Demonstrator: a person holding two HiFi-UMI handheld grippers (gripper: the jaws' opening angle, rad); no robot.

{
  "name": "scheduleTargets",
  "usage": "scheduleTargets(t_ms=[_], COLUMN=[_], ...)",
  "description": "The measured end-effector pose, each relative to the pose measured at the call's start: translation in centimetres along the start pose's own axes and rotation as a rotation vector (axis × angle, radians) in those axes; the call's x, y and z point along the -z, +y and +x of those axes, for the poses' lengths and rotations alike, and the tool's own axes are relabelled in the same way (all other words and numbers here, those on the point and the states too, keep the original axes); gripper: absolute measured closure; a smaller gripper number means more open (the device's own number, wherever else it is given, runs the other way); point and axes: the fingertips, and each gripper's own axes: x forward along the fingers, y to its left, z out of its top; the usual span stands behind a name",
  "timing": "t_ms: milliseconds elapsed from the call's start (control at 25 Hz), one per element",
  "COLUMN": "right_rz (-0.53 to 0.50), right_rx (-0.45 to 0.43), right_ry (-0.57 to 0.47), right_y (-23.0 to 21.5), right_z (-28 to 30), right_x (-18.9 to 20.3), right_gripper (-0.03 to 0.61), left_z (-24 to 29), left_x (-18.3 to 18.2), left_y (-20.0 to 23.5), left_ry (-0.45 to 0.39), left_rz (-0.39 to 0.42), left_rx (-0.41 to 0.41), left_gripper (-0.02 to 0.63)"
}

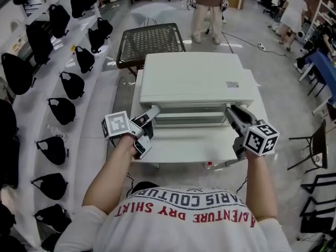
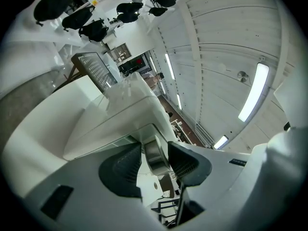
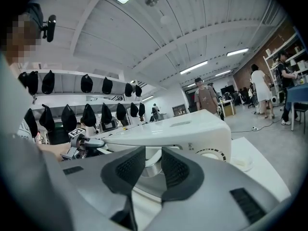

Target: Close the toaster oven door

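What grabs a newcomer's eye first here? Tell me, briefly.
A white oven fills the middle of the head view, on a white table. The left tool and right tool reach in at its front corners, each with the metal handle between its jaws. Rows of black bags line the left side.

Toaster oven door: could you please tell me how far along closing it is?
Done: left gripper and right gripper are at the white box-shaped toaster oven's door, a shiny metal handle post between each pair of jaws. In hand: the right seems to grip; the left looks slack. Remaining: unclear whether the door sits flush; if not, press it shut.
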Motion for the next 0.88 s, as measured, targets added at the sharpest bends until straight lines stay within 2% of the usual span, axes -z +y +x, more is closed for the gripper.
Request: scheduleTargets(t_ms=[120,200,320,400,560,720,800,880], right_rz=[-0.026,-0.041,-0.045,-0.057,-0.105,-0.109,-0.108,-0.134], right_rx=[0.016,0.025,0.001,-0.036,-0.136,-0.221,-0.254,-0.266], right_ry=[-0.014,-0.033,-0.073,-0.083,-0.097,-0.094,-0.095,-0.082], right_y=[0.0,0.1,1.0,2.3,5.7,8.7,9.9,10.8], right_z=[-0.2,-0.8,-2.2,-3.2,-5.7,-8.2,-9.4,-10.4], right_x=[-0.2,-0.5,-1.4,-1.9,-2.6,-2.4,-2.2,-1.8], right_gripper=[0.477,0.483,0.483,0.483,0.512,0.54,0.546,0.551], left_z=[-0.1,-0.4,-1.6,-2.3,-3.5,-3.6,-3.4,-3.1], left_x=[0.0,0.2,0.2,0.5,2.2,6.2,8.5,10.7], left_y=[-0.4,-0.4,0.2,-1.5,-6.3,-11.3,-13.3,-15.1], left_ry=[-0.014,-0.018,-0.031,-0.049,-0.076,-0.049,-0.028,-0.007], left_rz=[0.007,0.053,0.164,0.235,0.472,0.707,0.767,0.78], left_rx=[0.021,-0.004,-0.077,-0.089,-0.094,-0.091,-0.061,-0.006], left_gripper=[0.433,0.425,0.422,0.405,0.411,0.478,0.52,0.547])
